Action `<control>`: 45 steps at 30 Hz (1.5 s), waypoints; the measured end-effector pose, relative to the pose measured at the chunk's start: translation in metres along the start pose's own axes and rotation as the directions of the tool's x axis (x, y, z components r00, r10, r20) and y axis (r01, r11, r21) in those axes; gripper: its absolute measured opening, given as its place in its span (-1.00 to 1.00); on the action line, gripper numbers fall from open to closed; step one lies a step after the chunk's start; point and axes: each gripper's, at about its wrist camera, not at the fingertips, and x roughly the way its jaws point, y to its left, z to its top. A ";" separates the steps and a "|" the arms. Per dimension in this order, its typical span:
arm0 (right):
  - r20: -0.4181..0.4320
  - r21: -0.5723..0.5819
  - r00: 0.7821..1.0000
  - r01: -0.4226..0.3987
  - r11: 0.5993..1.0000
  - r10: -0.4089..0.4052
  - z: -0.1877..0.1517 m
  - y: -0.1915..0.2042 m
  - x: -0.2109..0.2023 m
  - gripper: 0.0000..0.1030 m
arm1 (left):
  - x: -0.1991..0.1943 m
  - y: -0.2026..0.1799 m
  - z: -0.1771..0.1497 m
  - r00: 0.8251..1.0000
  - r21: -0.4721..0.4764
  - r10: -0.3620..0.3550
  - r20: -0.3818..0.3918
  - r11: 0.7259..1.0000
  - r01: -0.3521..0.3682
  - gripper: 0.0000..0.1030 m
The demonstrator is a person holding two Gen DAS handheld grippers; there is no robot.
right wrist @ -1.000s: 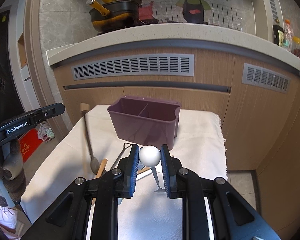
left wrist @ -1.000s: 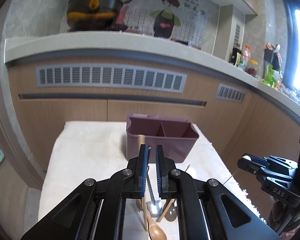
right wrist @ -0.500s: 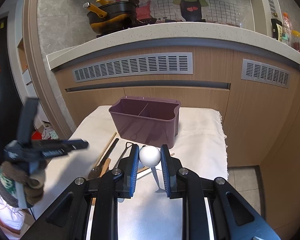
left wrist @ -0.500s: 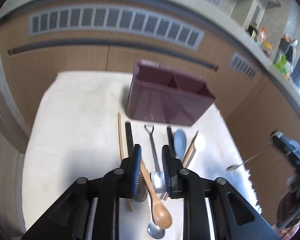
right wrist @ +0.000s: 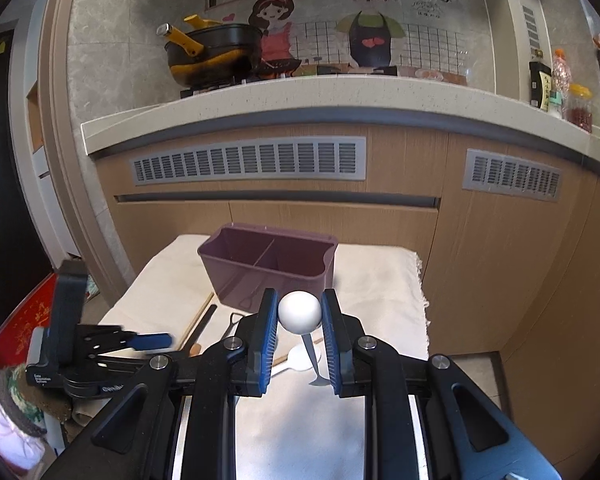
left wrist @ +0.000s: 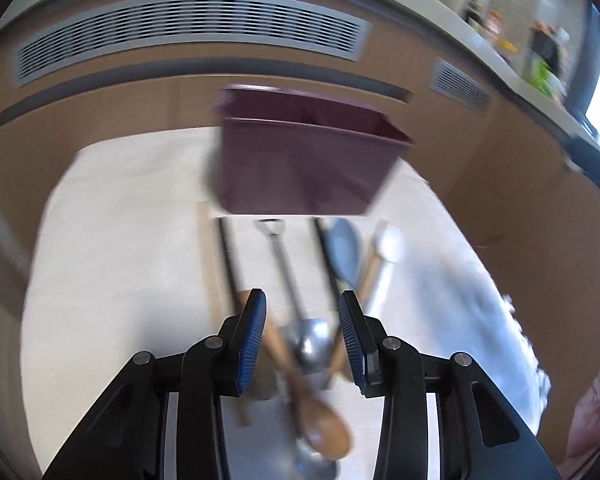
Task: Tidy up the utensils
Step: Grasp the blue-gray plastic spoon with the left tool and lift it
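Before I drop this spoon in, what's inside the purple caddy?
The purple caddy shows a divider and two compartments, with no utensils visible; the near wall hides the floor closest to us.

Left wrist view: motion blur softens the purple caddy (left wrist: 308, 164), and its divider cannot be made out. The wooden spoon (left wrist: 320, 428) and metal spoon (left wrist: 306, 344) pass beneath the left gripper (left wrist: 302, 336), whose fingers (left wrist: 252, 340) cover parts of their handles; which utensil lies uppermost cannot be told. Right wrist view: the white ball-ended utensil (right wrist: 299, 312) sits between the fingers of the right gripper (right wrist: 299, 334), its lower shaft partly hidden. The caddy's front wall hides its compartment floors.
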 end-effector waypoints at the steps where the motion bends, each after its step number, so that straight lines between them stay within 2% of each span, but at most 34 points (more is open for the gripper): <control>1: -0.007 0.002 1.000 0.002 1.000 -0.002 -0.002 -0.002 0.002 -0.60 | 0.008 -0.009 0.007 0.999 0.020 -0.023 -0.033 1.000 0.024 -0.24; 5: -0.021 0.020 1.000 0.008 1.000 -0.007 -0.010 -0.010 0.008 -0.60 | 0.048 -0.029 0.038 0.990 -0.030 0.005 -0.139 1.000 -0.010 -0.24; 10: -0.028 0.022 1.000 0.014 1.000 -0.013 -0.019 -0.022 0.013 -0.60 | 0.101 -0.046 0.055 0.970 -0.103 0.137 -0.200 0.982 -0.160 -0.23; 13: -0.031 0.033 1.000 0.004 0.999 -0.003 -0.023 -0.030 0.015 -0.60 | 0.125 -0.053 0.055 0.950 -0.093 0.219 -0.221 0.965 -0.244 -0.23; 14: -0.031 0.037 1.000 0.004 0.999 -0.003 -0.024 -0.032 0.015 -0.60 | 0.127 -0.058 0.056 0.944 -0.059 0.271 -0.189 0.956 -0.286 -0.23; 15: -0.030 0.045 1.000 0.002 0.999 -0.001 -0.026 -0.034 0.015 -0.60 | 0.129 -0.060 0.056 0.940 -0.036 0.291 -0.176 0.953 -0.302 -0.23; 17: -0.028 0.057 1.000 -0.004 0.998 0.006 -0.026 -0.037 0.015 -0.60 | 0.129 -0.060 0.053 0.944 -0.031 0.291 -0.153 0.954 -0.299 -0.35; 22: -0.025 0.050 0.999 -0.027 0.998 0.028 -0.025 -0.032 0.015 -0.60 | 0.089 -0.040 0.033 0.974 -0.108 0.226 -0.033 0.968 -0.228 -0.35; 25: -0.034 0.044 0.998 -0.043 0.998 0.045 -0.023 -0.025 0.018 -0.60 | 0.046 -0.035 0.024 0.972 -0.125 0.221 0.085 0.970 -0.210 -0.35; 29: -0.037 0.036 0.998 -0.053 0.998 0.054 -0.017 -0.013 0.018 -0.60 | -0.011 -0.038 0.020 0.943 -0.112 0.220 0.249 0.974 -0.197 -0.36; 32: -0.013 0.043 0.997 -0.072 0.997 0.072 -0.004 -0.009 0.011 -0.60 | -0.054 -0.034 0.032 0.921 -0.096 0.179 0.346 0.983 -0.155 -0.38; 35: 0.049 -0.015 0.996 -0.067 0.998 0.068 0.029 0.004 -0.001 -0.60 | -0.087 -0.041 0.060 0.898 -0.056 0.123 0.423 0.992 -0.109 -0.42; 39: 0.138 -0.078 0.986 -0.079 0.994 0.089 0.084 0.019 -0.013 -0.60 | -0.127 -0.050 0.119 0.852 0.028 0.070 0.519 0.995 -0.099 -0.46; 42: 0.186 -0.110 0.977 -0.081 0.991 0.100 0.120 0.028 -0.011 -0.60 | -0.142 -0.047 0.149 0.818 0.041 0.083 0.569 0.991 -0.129 -0.49; 45: 0.196 -0.130 0.976 -0.073 0.989 0.098 0.138 0.035 0.001 -0.60 | -0.139 -0.037 0.174 0.809 0.045 0.091 0.581 0.989 -0.143 -0.51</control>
